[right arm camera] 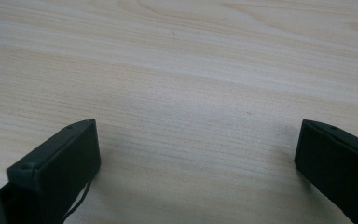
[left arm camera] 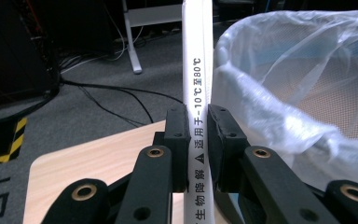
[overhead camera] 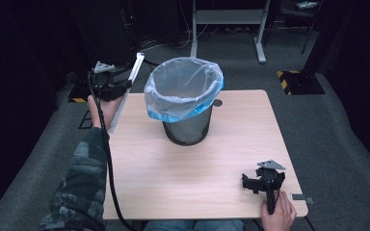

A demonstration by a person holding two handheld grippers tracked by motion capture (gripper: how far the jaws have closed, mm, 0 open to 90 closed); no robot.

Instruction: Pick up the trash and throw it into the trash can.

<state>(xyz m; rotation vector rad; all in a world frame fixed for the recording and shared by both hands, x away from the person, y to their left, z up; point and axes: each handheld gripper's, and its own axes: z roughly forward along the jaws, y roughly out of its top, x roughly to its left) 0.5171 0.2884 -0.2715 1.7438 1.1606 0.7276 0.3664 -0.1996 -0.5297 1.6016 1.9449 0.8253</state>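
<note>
A dark waste bin (overhead camera: 187,129) lined with a clear plastic bag (overhead camera: 183,86) with a blue edge stands at the middle back of the wooden table (overhead camera: 197,168). My left gripper (overhead camera: 120,86) is at the table's far left corner, shut on a long white strip (overhead camera: 125,91) printed with black characters. In the left gripper view the white strip (left arm camera: 198,93) runs upright between the jaws of my left gripper (left arm camera: 197,140), just left of the bag (left arm camera: 303,93). My right gripper (overhead camera: 251,184) rests low at the table's front right. In the right gripper view, the right gripper (right arm camera: 196,154) is open over bare wood.
Grey carpet surrounds the table. A white table frame (overhead camera: 226,24) stands behind, with cables on the floor. Yellow-black hazard blocks (overhead camera: 296,79) lie at the far right and far left. A small round hole (overhead camera: 217,102) sits in the tabletop behind the bin.
</note>
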